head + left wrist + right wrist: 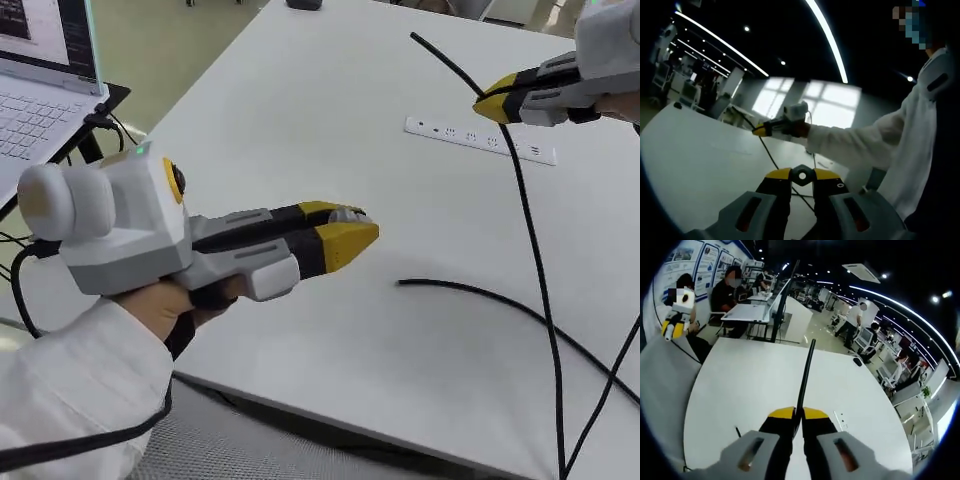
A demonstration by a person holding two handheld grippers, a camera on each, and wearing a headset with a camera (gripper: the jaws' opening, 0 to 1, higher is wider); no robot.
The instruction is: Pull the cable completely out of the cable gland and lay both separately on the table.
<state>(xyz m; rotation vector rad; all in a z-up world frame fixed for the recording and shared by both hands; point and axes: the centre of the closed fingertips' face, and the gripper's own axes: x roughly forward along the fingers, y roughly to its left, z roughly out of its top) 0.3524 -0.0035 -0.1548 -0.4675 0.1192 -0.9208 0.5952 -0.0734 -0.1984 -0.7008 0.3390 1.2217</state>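
The cable gland [802, 174] is largely covered by the closed jaws of the left gripper [368, 230], so its form cannot be made out. The cable [533, 250] is hidden where it is pinched by the right gripper [482, 103] and is cut off at the head view's lower edge. The laptop [40, 110] is cropped at the left edge.

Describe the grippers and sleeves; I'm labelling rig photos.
The left gripper and right gripper have grey-white bodies and black jaws tipped yellow. The left has a green light and a black lead at its rear. The sleeves are white.
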